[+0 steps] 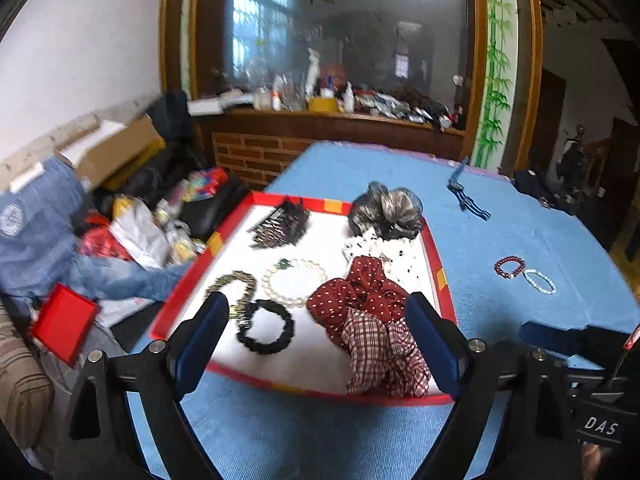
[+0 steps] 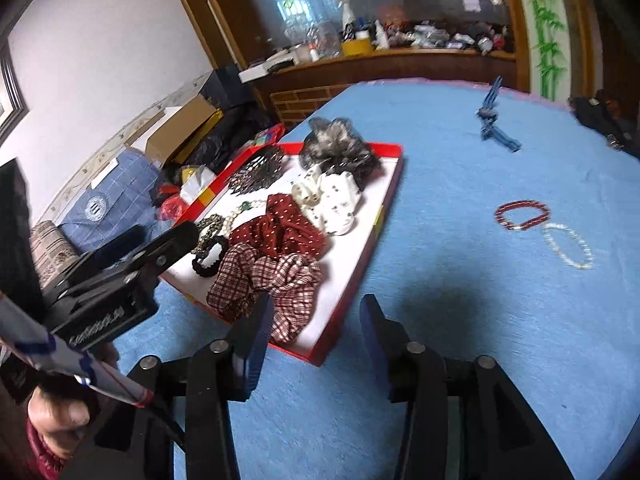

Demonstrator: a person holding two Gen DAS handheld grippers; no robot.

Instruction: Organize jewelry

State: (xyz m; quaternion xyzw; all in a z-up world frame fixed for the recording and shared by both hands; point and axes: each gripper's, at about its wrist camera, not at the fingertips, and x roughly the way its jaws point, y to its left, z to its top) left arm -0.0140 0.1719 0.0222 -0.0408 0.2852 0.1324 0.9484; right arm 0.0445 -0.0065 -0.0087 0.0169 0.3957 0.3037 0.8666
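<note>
both grippers, left gripper (image 1: 316, 328) and right gripper (image 2: 314, 332), are held spread and empty near the red tray (image 1: 434, 248), where scrunchies are gathered; red bracelet (image 2: 522, 215) and white bracelet (image 2: 568, 246) lie unsorted on the blue cloth (image 2: 460, 168), apparently awaiting collection.

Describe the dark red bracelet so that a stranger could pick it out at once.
Start from the red-rimmed tray on the blue tablecloth, then look at the bare cloth to its right. Two bead bracelets lie there side by side, outside the tray. The dark red bracelet is the one nearer the tray; the pale bracelet beside it is whitish.
</note>
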